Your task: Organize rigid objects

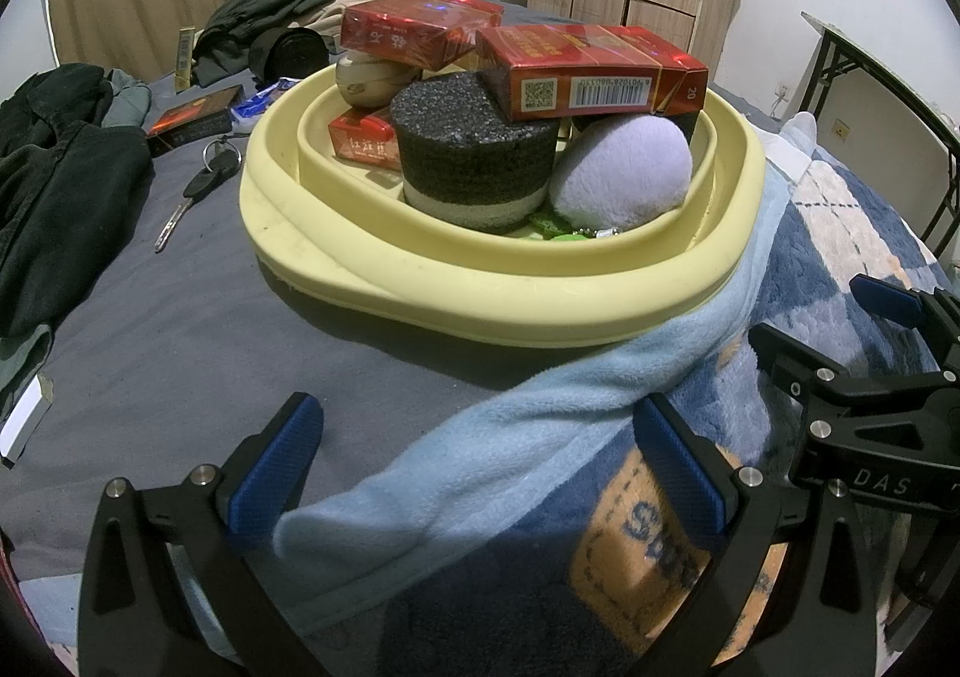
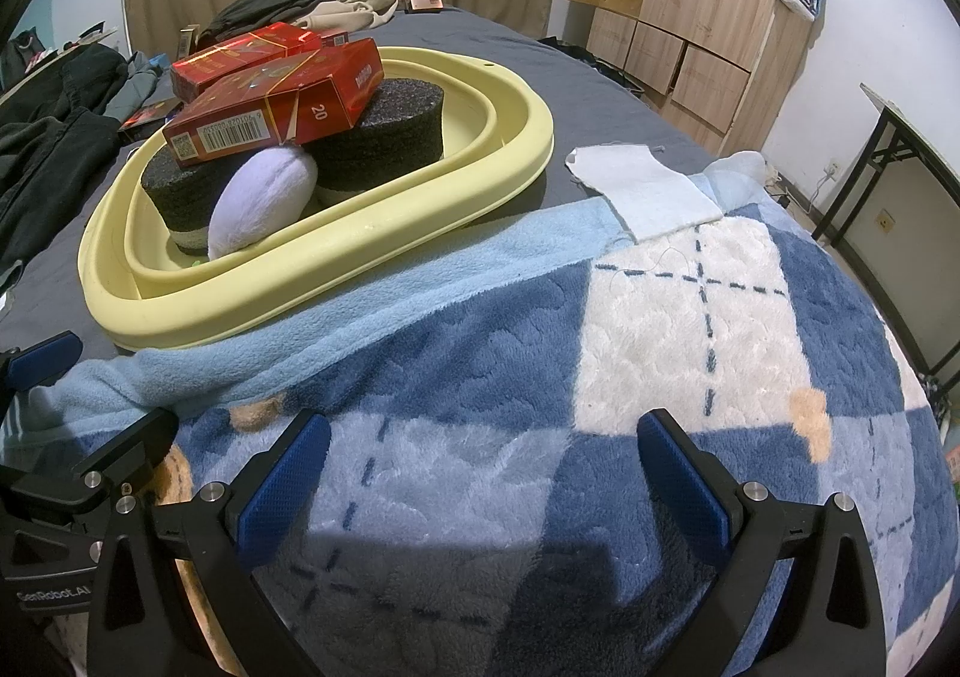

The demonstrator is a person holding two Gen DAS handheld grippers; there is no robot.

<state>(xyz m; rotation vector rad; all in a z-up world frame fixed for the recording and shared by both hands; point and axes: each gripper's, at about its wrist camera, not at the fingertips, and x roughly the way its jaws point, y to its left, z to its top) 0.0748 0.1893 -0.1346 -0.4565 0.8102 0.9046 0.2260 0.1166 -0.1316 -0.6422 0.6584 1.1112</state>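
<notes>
A pale yellow basin (image 1: 498, 293) (image 2: 300, 287) sits on the bed. Inside it lie red cigarette boxes (image 1: 591, 71) (image 2: 270, 119), a dark foam cylinder (image 1: 474, 161) (image 2: 384, 131), a white plush ball (image 1: 624, 170) (image 2: 261, 200), a beige round object (image 1: 369, 77) and small green items (image 1: 552, 226). My left gripper (image 1: 480, 473) stands open in front of the basin, above the light blue blanket edge, holding nothing. My right gripper (image 2: 483, 473) is open over the checked blanket, right of the basin, also without anything in it. The right gripper (image 1: 840, 317) shows at the edge of the left wrist view.
A key (image 1: 192, 194) and a dark red box (image 1: 192, 119) lie on the grey sheet left of the basin. Dark clothes (image 1: 54, 185) pile at the left. A white cloth (image 2: 645, 185) rests on the blue checked blanket (image 2: 660, 347). Wooden cabinets (image 2: 678, 5) stand behind.
</notes>
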